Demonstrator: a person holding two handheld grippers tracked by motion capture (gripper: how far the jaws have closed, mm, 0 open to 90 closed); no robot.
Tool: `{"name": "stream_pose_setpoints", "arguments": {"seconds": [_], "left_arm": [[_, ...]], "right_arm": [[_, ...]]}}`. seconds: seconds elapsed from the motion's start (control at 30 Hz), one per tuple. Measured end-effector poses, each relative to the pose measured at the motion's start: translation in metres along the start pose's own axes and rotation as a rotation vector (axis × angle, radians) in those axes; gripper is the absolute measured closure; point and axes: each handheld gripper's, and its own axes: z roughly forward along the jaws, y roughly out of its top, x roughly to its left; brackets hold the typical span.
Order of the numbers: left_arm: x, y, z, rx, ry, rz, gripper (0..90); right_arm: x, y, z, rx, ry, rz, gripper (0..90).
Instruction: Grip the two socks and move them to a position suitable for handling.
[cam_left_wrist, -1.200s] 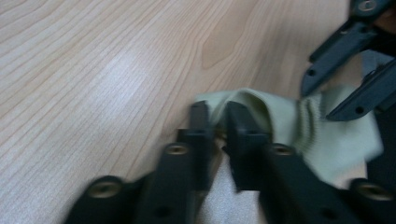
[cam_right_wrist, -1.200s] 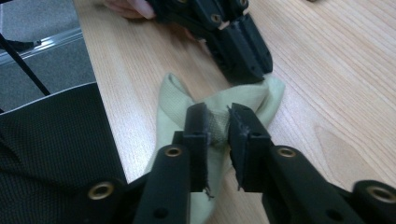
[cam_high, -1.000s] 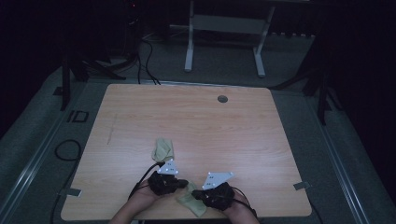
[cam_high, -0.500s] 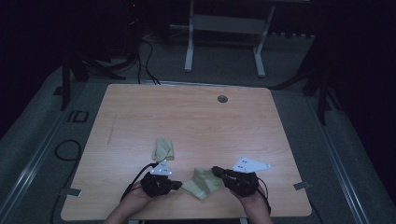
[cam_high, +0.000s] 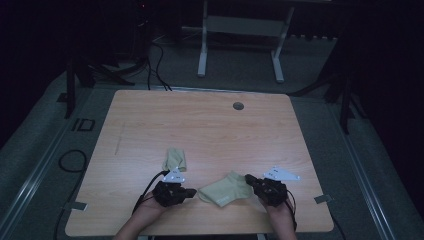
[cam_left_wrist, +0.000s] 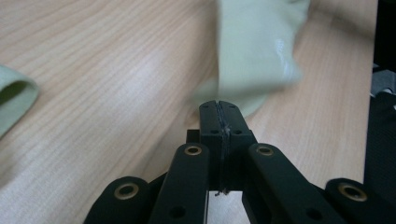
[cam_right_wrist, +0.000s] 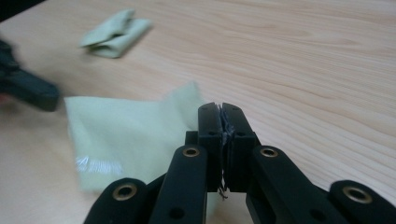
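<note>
The cloth (cam_high: 226, 188) lay flat on the table (cam_high: 210, 130), near the table's front edge. The left gripper (cam_high: 192, 191) rested on the table just left of the cloth, its tip at the cloth's left edge. The right gripper (cam_high: 248, 178) rested just right of the cloth, its tip at the cloth's right edge. A folded cloth (cam_high: 175, 159) lay behind and left of the cloth, just behind the left gripper. A grommet (cam_high: 238, 106) sat well behind the cloth, near the table's back edge.
</note>
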Motion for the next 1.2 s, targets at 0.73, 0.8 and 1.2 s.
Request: {"name": "stream_pose_setpoints", "arguments": {"seconds": [0.73,0.8,1.2], "left_arm": [[-0.03,0.038,0.043,0.076,0.021,-0.007,89.4],[-0.028,0.033,0.047,0.102,0.039,-0.005,89.4],[-0.014,0.013,0.026,0.122,0.041,-0.022,89.3]], "right_arm": [[-0.016,-0.002,0.025,0.147,-0.017,-0.079,87.4],[-0.019,-0.006,0.029,0.168,-0.02,-0.08,87.4],[-0.003,-0.027,0.018,0.194,0.039,-0.1,86.4]]}}
